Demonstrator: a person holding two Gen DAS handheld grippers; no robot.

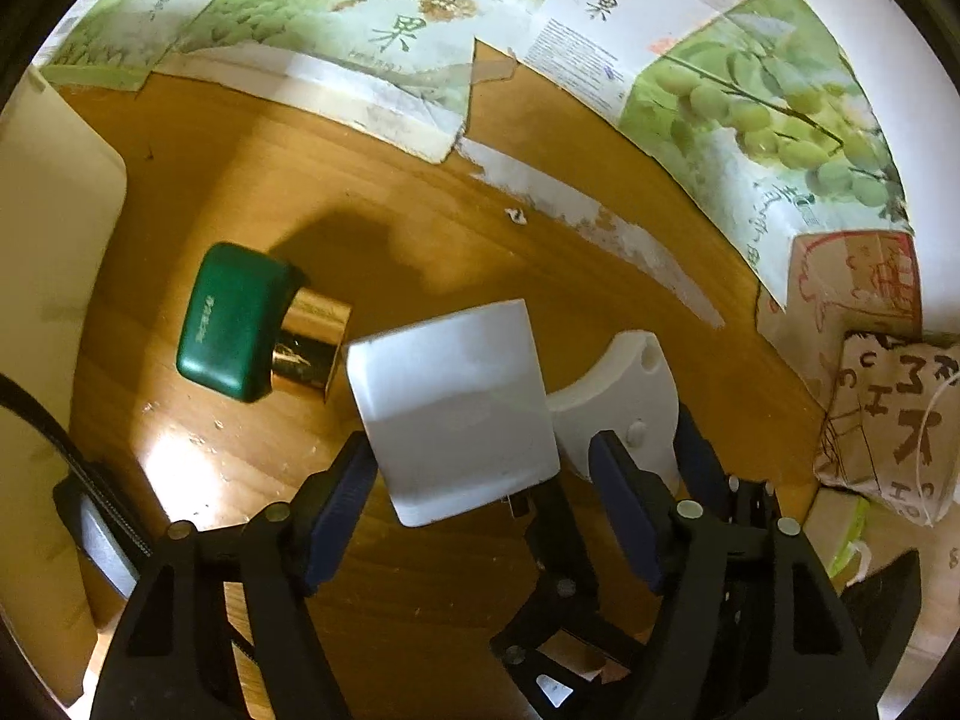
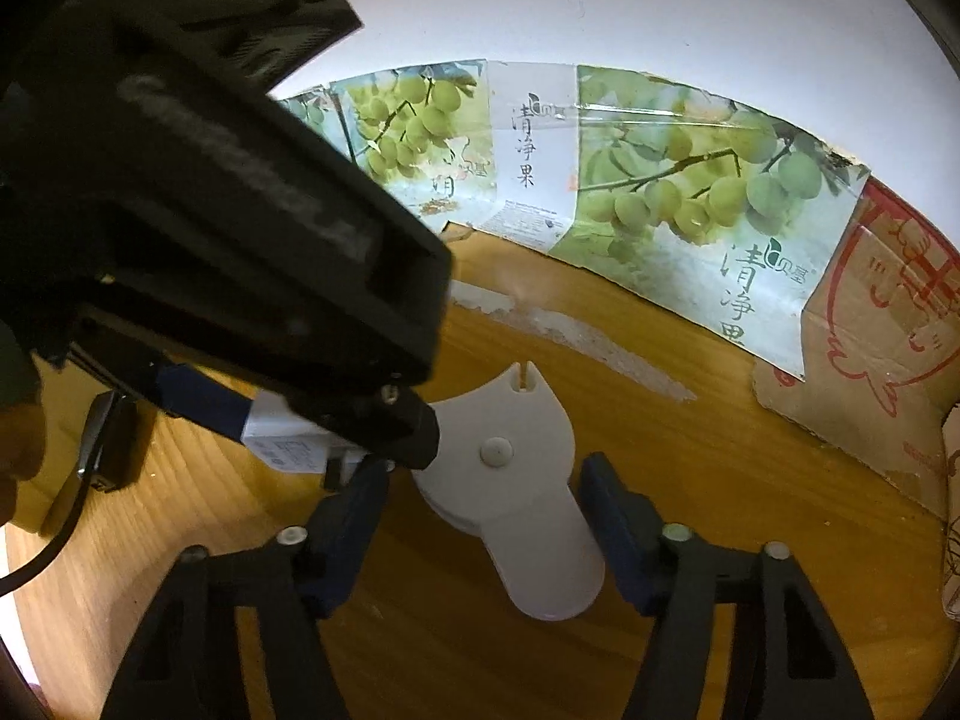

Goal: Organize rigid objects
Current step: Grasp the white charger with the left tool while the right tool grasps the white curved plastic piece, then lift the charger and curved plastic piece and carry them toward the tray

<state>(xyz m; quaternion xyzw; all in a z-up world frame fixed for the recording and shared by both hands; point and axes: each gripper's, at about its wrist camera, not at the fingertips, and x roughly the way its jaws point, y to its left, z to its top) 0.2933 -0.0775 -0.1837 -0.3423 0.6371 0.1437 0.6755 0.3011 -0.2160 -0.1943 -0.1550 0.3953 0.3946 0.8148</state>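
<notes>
Both wrist cams sit low and close over my wooden tabletop (image 1: 420, 192), angled down and forward toward the grape-print cardboard (image 1: 750, 102) along the wall. Left view looks from the left side. Right view sits just to its right; the left gripper's body blocks its upper left. Shared: white fan-shaped piece (image 1: 630, 396), white block (image 1: 456, 396), cardboard backdrop.

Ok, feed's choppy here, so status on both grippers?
Left gripper around white charger, grip unclear. Right gripper open, straddling white paddle piece. Green bottle close beside charger.
</notes>
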